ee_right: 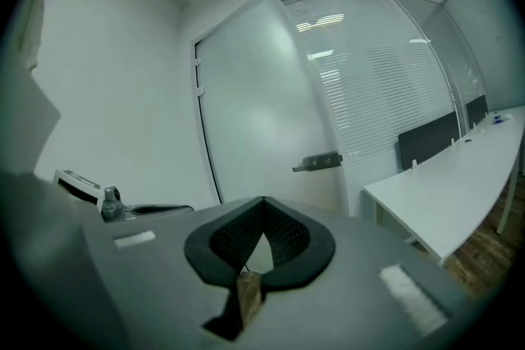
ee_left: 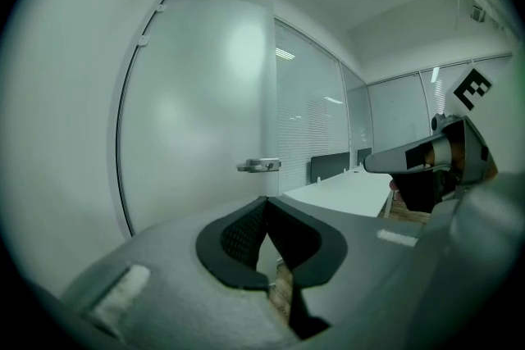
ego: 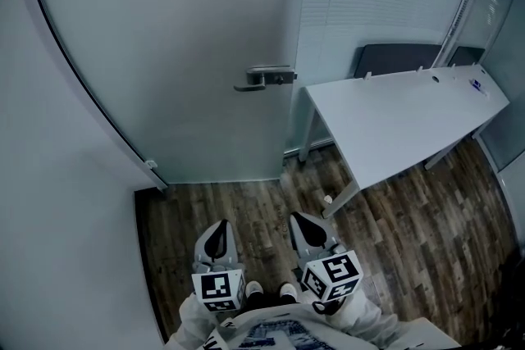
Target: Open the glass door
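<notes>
A frosted glass door (ego: 172,53) stands closed ahead, with a metal lever handle (ego: 264,79) at its right edge. The same door handle (ee_left: 259,165) shows in the left gripper view, and the handle (ee_right: 318,162) in the right gripper view. My left gripper (ego: 218,240) and right gripper (ego: 308,230) are held low, side by side, well short of the door. Both point toward it. The tips of each meet, with nothing held between them: left gripper (ee_left: 265,201), right gripper (ee_right: 262,201).
A white desk (ego: 402,123) stands to the right of the door, its near legs on the wood floor (ego: 246,209). A dark chair back (ego: 398,59) sits behind it by the blinds. A white wall (ego: 49,201) runs along the left.
</notes>
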Motion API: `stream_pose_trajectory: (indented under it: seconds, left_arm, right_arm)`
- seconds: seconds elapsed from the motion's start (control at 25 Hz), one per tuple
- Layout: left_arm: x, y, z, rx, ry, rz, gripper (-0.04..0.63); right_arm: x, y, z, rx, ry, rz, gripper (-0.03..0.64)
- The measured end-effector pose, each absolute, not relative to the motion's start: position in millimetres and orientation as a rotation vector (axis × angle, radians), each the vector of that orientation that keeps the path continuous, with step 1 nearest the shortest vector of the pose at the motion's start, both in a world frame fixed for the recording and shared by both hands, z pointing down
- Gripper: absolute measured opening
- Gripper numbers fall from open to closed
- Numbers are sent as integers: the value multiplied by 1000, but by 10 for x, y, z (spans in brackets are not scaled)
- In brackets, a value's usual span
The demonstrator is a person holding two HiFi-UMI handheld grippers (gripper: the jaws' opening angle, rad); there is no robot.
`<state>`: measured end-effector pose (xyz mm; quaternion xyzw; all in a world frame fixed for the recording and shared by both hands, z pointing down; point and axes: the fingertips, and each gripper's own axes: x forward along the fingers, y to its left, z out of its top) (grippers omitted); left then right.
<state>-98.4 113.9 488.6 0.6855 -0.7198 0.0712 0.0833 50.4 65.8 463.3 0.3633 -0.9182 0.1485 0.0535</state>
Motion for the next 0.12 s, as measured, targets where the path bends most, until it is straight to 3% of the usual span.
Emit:
stream_pose_trajectory:
  seconds: [0.12]
  left_arm:
    - [-921, 1177, 4889, 2054, -2155, 221, 0]
  right_arm:
    - [548, 710, 4640, 1098, -2796, 449, 5]
